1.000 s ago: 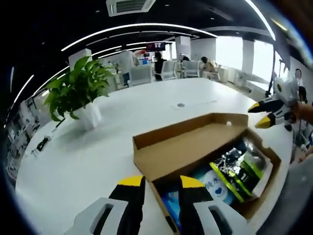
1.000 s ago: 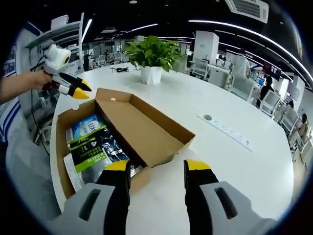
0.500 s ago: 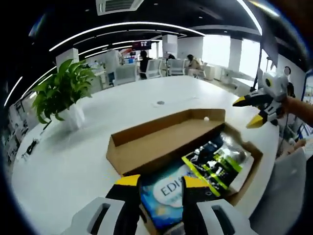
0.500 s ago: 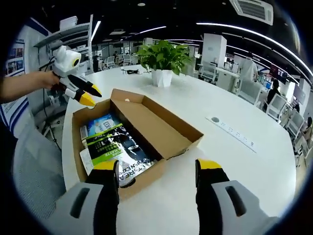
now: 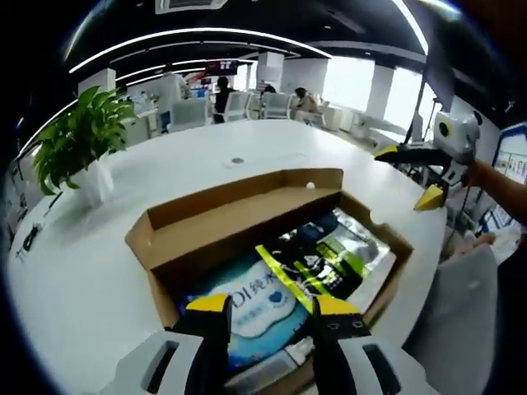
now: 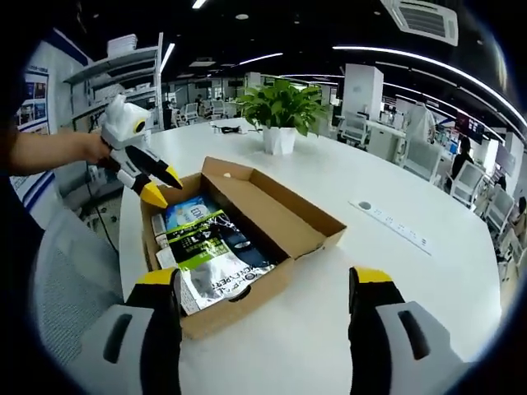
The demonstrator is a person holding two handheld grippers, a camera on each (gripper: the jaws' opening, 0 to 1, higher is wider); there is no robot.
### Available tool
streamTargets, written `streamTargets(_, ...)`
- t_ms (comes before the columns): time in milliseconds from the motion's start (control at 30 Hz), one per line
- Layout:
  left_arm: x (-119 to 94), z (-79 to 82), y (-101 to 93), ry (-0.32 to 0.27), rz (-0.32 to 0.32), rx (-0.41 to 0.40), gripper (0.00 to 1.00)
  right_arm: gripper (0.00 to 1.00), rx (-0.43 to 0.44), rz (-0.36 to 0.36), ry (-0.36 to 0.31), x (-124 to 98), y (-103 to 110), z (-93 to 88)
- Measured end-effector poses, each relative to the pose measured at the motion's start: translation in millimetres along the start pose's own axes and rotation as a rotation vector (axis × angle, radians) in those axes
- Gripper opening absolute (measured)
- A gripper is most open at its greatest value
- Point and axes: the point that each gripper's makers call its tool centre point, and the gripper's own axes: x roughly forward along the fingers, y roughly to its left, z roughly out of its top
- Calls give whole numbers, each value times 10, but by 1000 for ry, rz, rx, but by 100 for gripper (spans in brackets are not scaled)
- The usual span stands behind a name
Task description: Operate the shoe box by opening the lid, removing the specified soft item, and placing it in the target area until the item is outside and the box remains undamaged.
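An open cardboard shoe box [image 5: 156, 239] lies on the white table, its lid [image 5: 239, 218] folded back along the far side. Inside, a blue and white soft pack [image 5: 251, 300] lies under a black and green pouch [image 5: 317, 263]. My left gripper [image 5: 270, 306] hovers open above the box's near end, over the soft pack, holding nothing. In the right gripper view it [image 6: 163, 187] hangs at the box's [image 6: 317, 226] far left corner, above the soft pack [image 6: 188, 214] and pouch [image 6: 214, 251]. My right gripper [image 6: 263, 277] stands wide open short of the box, and also appears off to the right [image 5: 409, 175].
A potted green plant [image 5: 78, 144] [image 6: 280, 103] stands on the round white table [image 6: 412, 304]. A power socket strip [image 6: 394, 226] lies in the tabletop. A grey chair [image 6: 62, 284] [image 5: 461, 321] sits at the table edge beside the box. Office desks and people fill the background.
My left gripper has moved from the lid side to above the box's contents. My right gripper has pulled back a little and its jaws have spread wider. The box has stayed put.
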Motion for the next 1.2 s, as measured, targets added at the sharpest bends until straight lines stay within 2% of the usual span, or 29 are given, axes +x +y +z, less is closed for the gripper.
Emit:
streamTargets(233,87,-50,-171,28,-43,-51,39,87,12,0,-21,-112,60,-64)
streamTargets(633,271,-186,-283,76,-90,-129,36,96,2,5,-36,-242,178,-71)
streamTargets(967,396,-260,-297,106,-114,-199,31,96,-20,13,-15,-298,224,-147)
streamTargets(1200,469,-236,-340,92,-148,-269,29,96,-32,22,-12,-290,271,-163)
